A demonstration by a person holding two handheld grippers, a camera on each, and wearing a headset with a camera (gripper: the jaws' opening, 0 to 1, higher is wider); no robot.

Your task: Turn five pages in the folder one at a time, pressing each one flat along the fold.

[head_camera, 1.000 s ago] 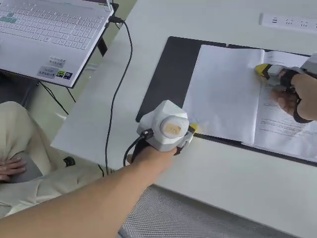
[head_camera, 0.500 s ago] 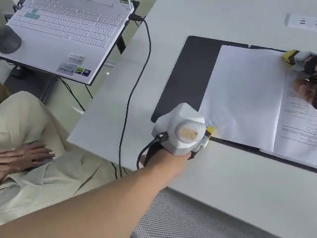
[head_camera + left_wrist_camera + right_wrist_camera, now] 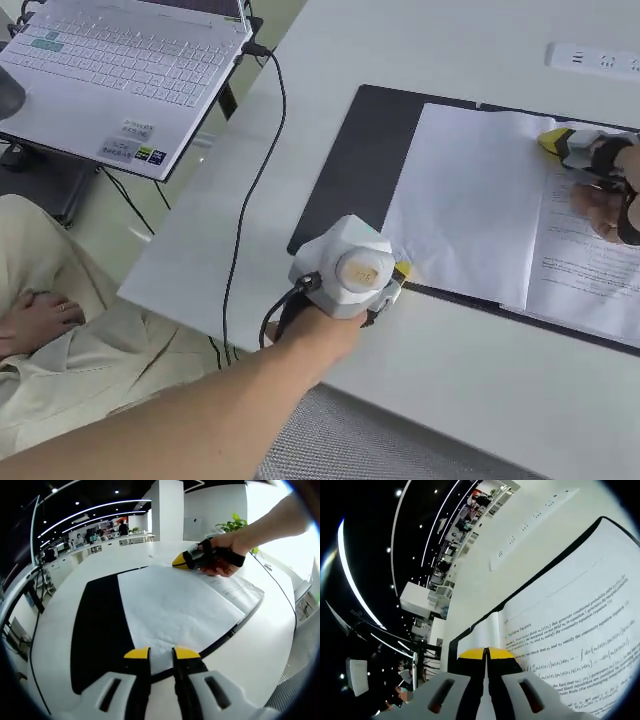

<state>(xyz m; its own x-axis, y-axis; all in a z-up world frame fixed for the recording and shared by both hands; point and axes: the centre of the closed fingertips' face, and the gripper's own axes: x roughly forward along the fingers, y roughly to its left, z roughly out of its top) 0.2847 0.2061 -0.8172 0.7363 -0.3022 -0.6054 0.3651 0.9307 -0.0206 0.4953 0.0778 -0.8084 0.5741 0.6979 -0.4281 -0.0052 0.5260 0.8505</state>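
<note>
Folder (image 3: pixel 345 170): black, lying open and flat on the white table (image 3: pixel 480 400), ahead of me and to my right.
Blank page (image 3: pixel 470 200): I see it on the folder's left half, plain side up, faintly creased toward its near corner.
Printed page (image 3: pixel 590 265): on the right half, with text and formulas facing up. The fold runs between it and the blank page.
Left gripper (image 3: pixel 161 654): my jaws stand a narrow gap apart with nothing between them. The tips are at the near corner of the blank page, by the folder's front edge. I cannot tell whether they touch the paper or sit just above it.
Right gripper (image 3: pixel 485 654): the jaws are closed tip to tip and clamp nothing. The yellow tips sit on the fold near the top of the pages.
Laptop (image 3: pixel 120 70): open and raised off the table's left side, well apart from the folder.
Cable (image 3: pixel 244 200): black, running from the laptop along the table's left edge.
Power strip (image 3: pixel 595 58): white, on the table beyond the folder.
Person: seated at my left in pale clothes, one hand (image 3: pixel 35 320) on the lap.
</note>
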